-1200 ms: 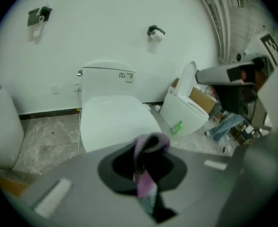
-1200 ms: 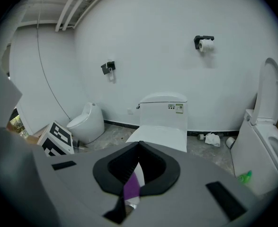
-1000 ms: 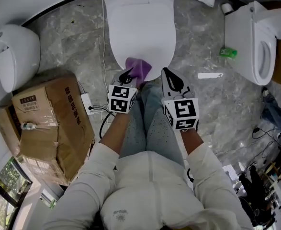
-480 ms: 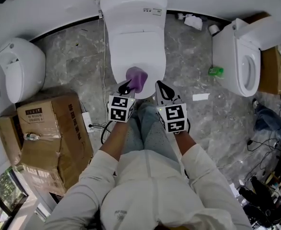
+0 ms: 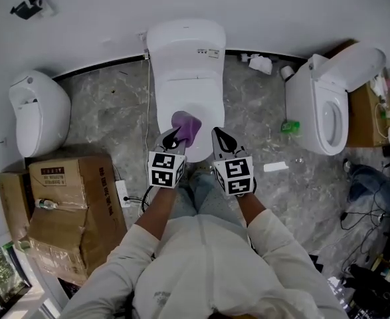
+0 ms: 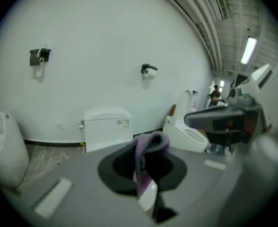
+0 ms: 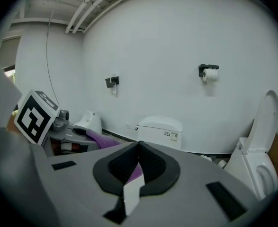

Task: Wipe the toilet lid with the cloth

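Left gripper (image 5: 175, 133) is clamped on the purple cloth (image 5: 187, 126), which bunches up right at its jaw tips, over the front end of the closed toilet lid (image 5: 185, 88). Right gripper (image 5: 219, 135) hangs just beside it, jaws pressed together, holding nothing.

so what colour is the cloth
Purple. The cloth shows best in the head view.

Bright even light; gripper views fisheye, dark corners, near jaws blurred.
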A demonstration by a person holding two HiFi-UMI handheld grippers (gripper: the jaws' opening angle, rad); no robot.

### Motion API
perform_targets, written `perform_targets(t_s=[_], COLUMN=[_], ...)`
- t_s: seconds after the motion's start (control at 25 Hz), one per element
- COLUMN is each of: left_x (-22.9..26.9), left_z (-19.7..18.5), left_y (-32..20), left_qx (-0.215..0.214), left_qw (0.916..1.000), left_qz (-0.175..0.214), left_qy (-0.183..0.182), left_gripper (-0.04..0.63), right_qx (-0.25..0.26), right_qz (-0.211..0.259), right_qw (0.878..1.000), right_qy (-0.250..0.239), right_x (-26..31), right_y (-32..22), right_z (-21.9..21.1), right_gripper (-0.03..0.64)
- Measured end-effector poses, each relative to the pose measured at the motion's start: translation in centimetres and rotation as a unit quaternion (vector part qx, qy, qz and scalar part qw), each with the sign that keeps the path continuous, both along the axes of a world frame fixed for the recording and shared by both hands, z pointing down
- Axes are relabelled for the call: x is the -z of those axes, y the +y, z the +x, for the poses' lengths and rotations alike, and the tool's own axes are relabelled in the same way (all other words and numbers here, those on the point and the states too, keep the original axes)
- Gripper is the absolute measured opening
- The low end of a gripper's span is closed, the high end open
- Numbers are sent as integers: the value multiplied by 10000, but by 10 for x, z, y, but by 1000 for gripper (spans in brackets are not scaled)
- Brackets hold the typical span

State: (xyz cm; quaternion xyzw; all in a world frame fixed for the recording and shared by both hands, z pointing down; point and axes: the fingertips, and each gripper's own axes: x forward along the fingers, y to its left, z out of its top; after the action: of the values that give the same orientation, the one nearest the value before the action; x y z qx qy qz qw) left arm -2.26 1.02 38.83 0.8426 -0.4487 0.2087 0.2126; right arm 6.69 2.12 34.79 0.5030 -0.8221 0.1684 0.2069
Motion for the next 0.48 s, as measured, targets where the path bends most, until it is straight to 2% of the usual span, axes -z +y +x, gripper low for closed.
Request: perform_targets(t_s=[0.48], left_x=[113], left_z=[-5], left_y=[-29], left_qx=[195], left_qw=[9931], left_qz=[1066], left_qy=[458], left_gripper=[17], right_qx=[-137], right_qz=[715], right_qw=[9972], right_qy=[-176], right_x=[75], right_y=[-15], right_z=[-5], right_gripper=[15])
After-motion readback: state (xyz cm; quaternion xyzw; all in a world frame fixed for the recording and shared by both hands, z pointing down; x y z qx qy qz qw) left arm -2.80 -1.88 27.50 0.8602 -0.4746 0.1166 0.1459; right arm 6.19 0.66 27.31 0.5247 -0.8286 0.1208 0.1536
